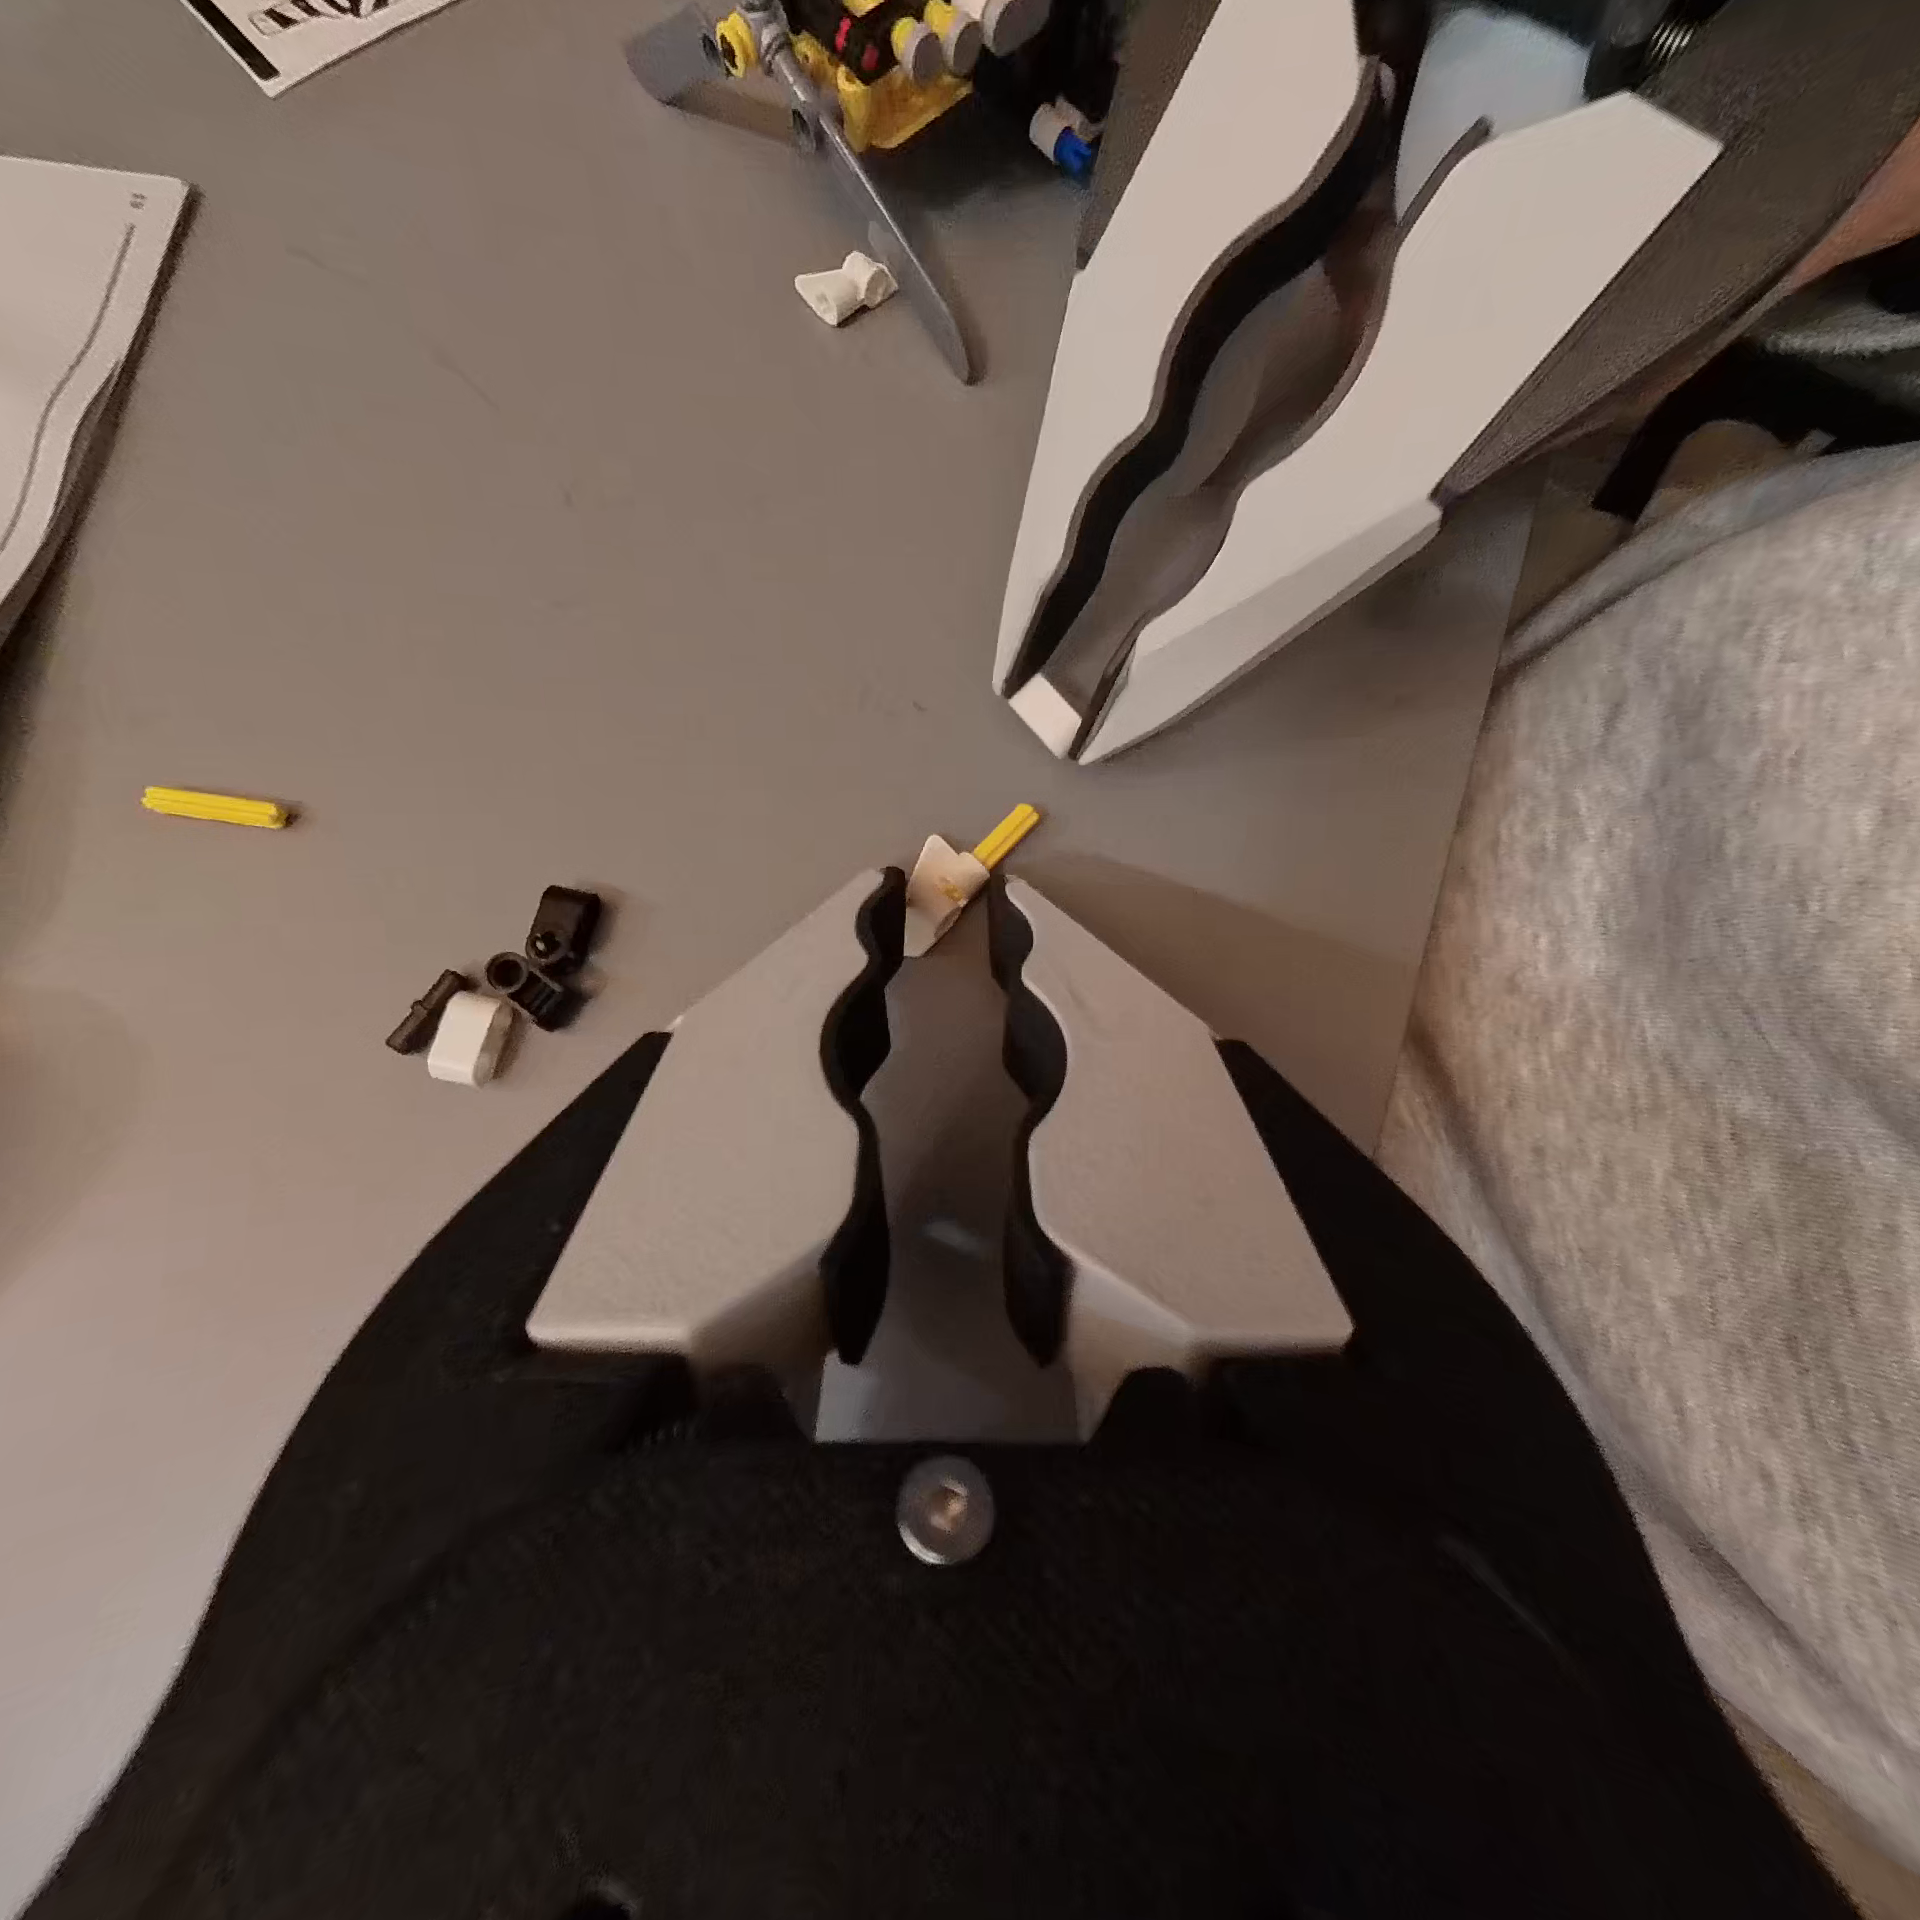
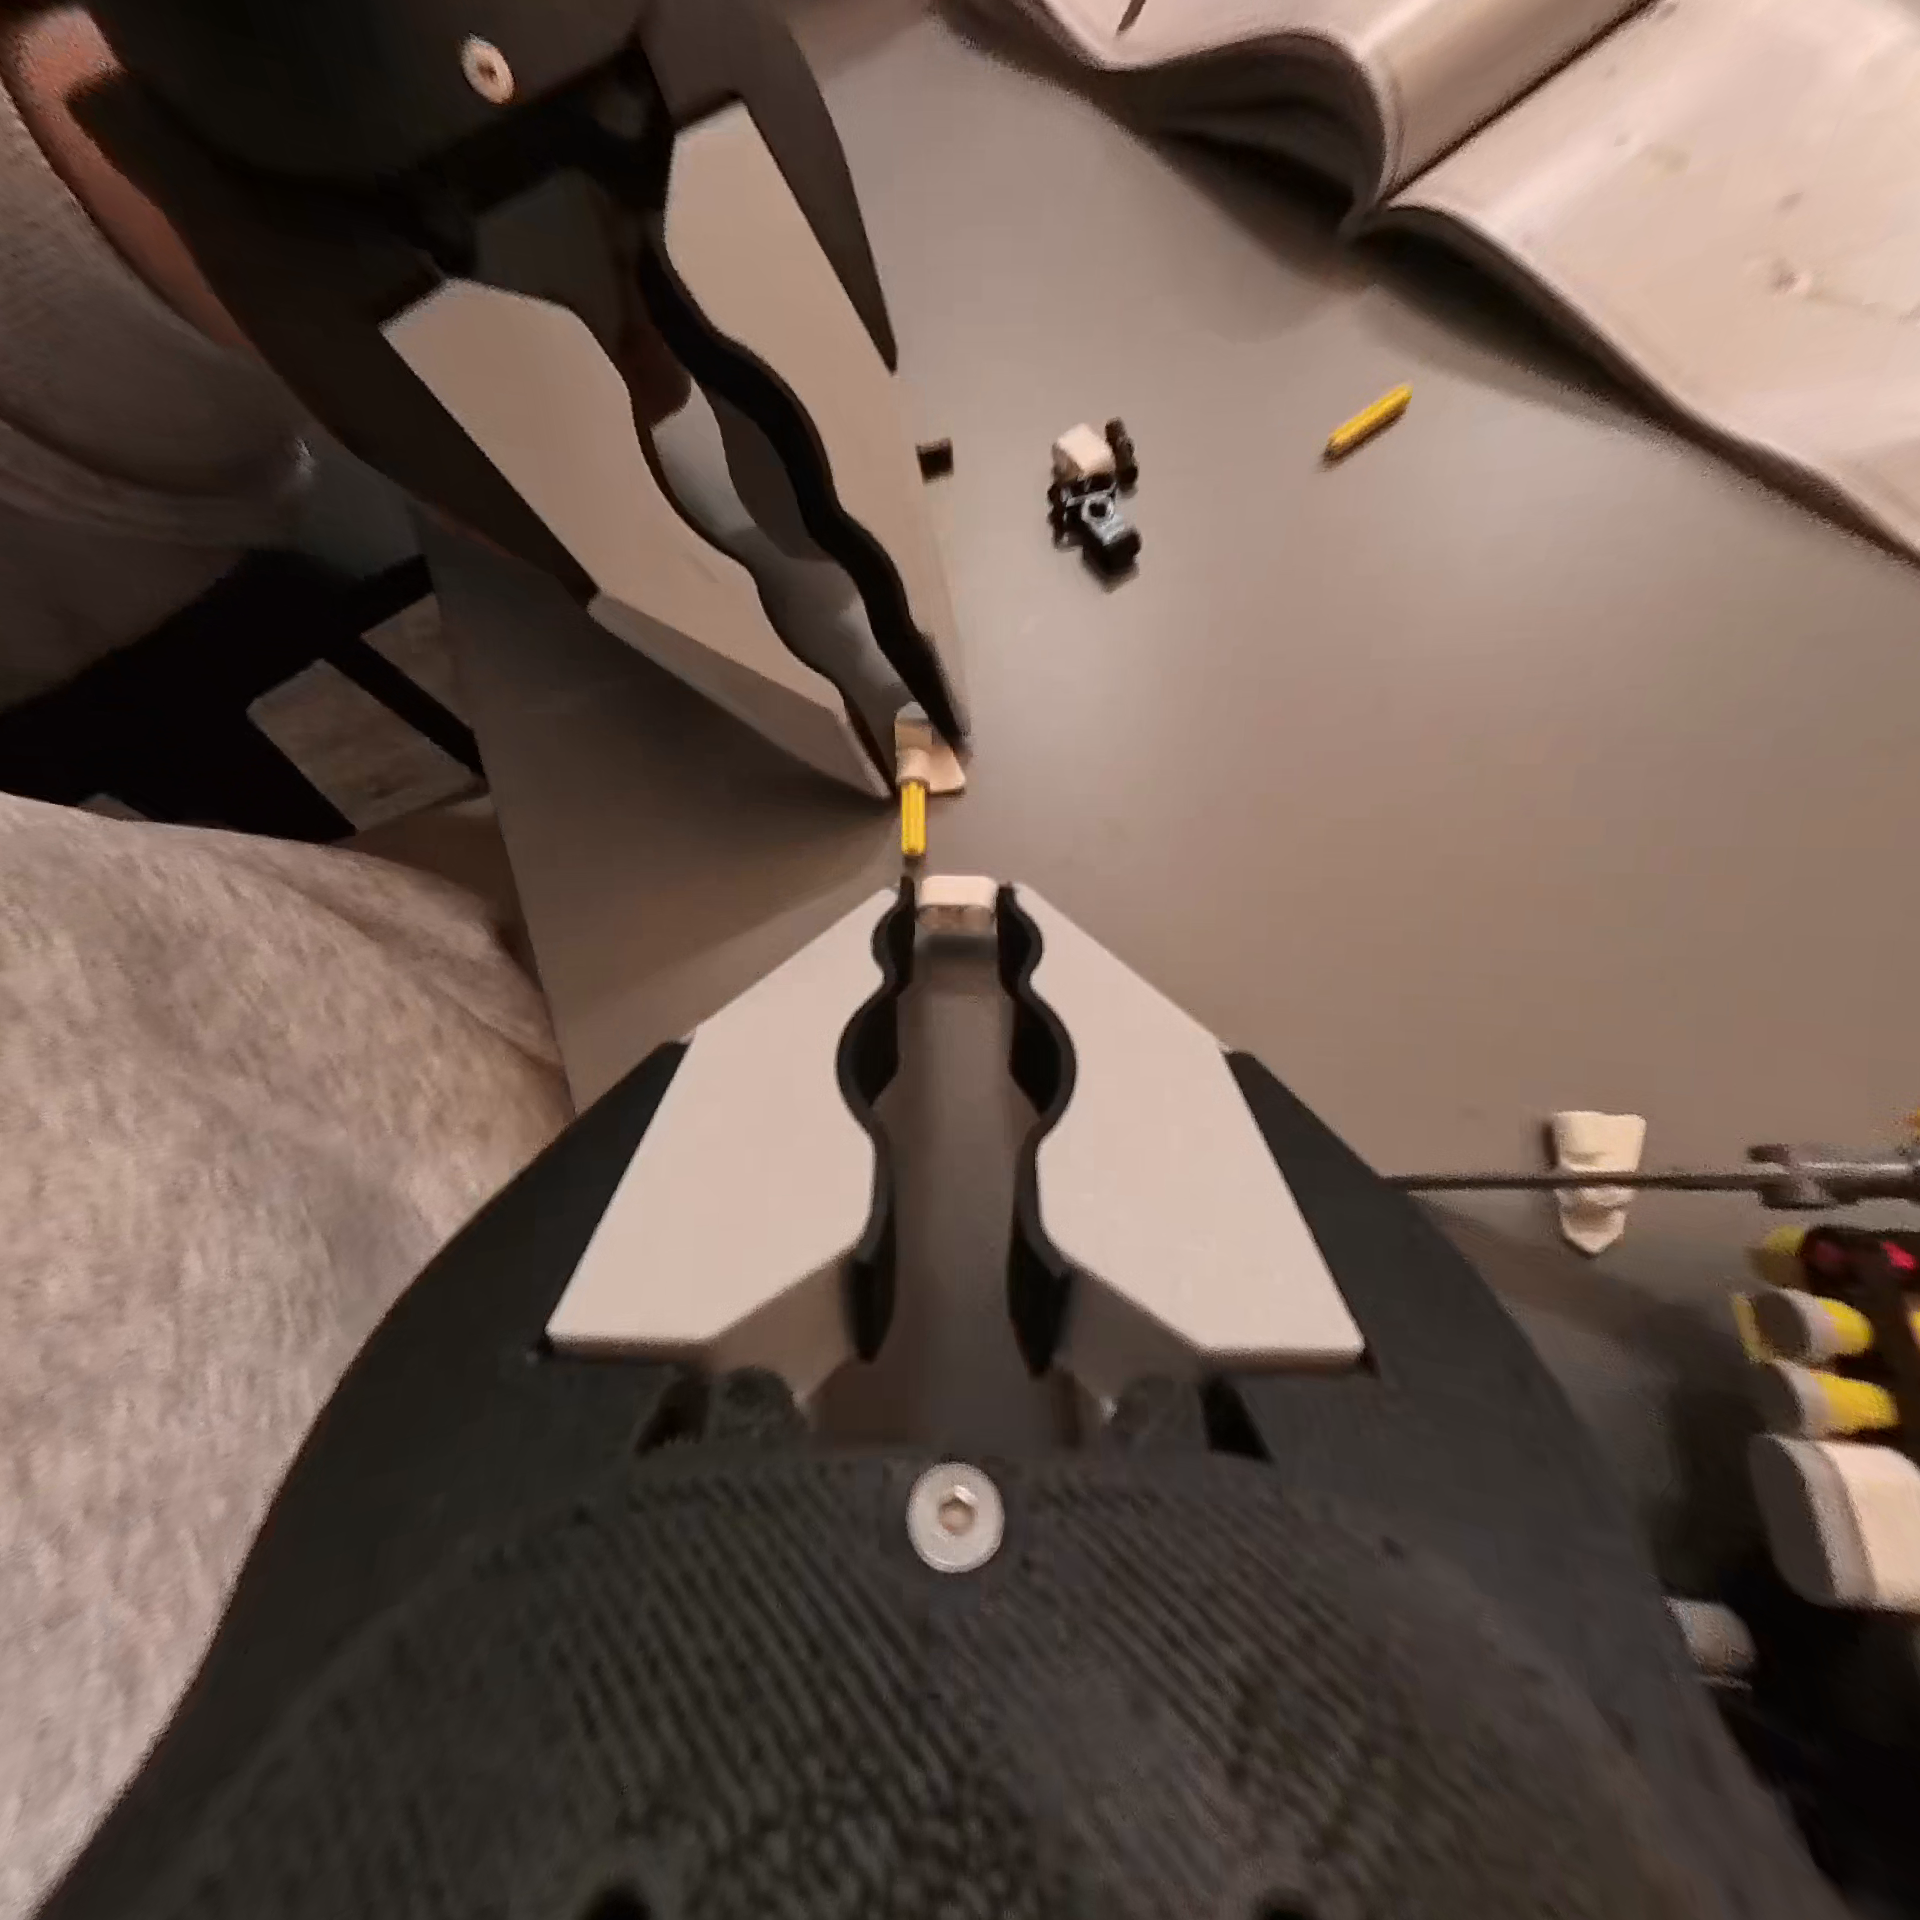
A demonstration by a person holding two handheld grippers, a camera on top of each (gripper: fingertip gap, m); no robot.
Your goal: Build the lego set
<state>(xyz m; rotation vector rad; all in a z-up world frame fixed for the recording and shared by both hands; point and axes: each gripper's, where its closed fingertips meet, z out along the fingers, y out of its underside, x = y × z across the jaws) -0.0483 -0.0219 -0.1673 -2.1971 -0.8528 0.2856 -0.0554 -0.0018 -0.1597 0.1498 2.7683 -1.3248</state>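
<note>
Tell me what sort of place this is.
Probably a desk or hobby table indoors, set up for model building: a plain grey tabletop, an open instruction booklet, loose small parts and a half-built yellow model. A person in grey clothing sits close against it.

Each camera sits behind its own gripper and looks down along the fingers, close over the grey surface point(image 1: 582, 499). The two views face each other. Both take in the loose yellow axle point(image 1: 216, 807) and the small black-and-white cluster point(image 1: 499, 987), though the right view seems blurred.
</note>
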